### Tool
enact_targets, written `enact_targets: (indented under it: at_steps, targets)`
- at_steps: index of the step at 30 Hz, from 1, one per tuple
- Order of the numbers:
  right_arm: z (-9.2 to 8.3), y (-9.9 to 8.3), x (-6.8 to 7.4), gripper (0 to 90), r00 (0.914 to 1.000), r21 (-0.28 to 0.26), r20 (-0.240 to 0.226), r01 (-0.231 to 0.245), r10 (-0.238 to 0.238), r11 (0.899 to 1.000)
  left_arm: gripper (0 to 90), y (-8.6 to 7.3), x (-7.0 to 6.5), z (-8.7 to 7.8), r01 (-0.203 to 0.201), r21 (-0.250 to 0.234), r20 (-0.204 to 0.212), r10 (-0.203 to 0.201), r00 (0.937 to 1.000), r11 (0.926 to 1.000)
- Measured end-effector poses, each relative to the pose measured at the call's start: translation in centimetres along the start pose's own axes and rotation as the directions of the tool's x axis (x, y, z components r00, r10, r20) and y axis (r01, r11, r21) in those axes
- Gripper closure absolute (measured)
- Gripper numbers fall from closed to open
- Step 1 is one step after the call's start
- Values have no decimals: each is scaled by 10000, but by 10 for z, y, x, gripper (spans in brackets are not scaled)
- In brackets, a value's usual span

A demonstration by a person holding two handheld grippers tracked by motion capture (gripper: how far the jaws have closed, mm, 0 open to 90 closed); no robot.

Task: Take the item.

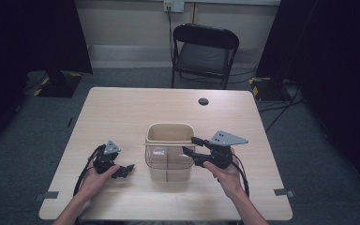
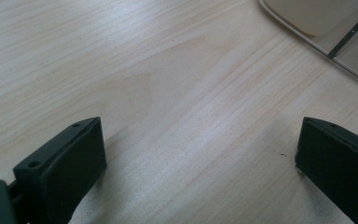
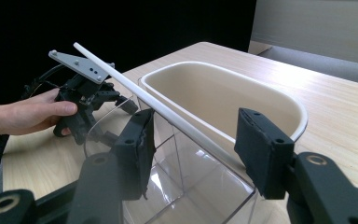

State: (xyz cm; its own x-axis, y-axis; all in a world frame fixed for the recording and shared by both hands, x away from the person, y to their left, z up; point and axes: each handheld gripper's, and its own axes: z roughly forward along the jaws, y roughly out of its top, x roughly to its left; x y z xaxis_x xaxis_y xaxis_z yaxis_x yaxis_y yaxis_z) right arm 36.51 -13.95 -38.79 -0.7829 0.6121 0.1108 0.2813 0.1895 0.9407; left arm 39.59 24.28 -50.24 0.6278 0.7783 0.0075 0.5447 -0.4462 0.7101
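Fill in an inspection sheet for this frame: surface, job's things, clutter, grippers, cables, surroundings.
Surface: pale wooden table with a dark round hole near the far edge.
Job's things: cream tub beside a clear box; a white rod lies across the top.
Clutter: nothing seen.
Grippers: left gripper open over bare wood; right gripper has its jaws on either side of the white rod and the clear box's edge, and no contact is visible.
Cables: black cables trail from both grippers.
Surroundings: folding chair behind the table, dark curtains at the sides, grey floor.
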Motion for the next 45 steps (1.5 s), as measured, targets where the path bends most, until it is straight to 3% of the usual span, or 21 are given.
enact_targets:
  at_steps: [45]
  targets:
    - [7, 5, -7, 503, 9998, -81, -88, -152, 151, 9999, 9, 0, 0, 0, 12, -18, 10, -12, 10000, 10000]
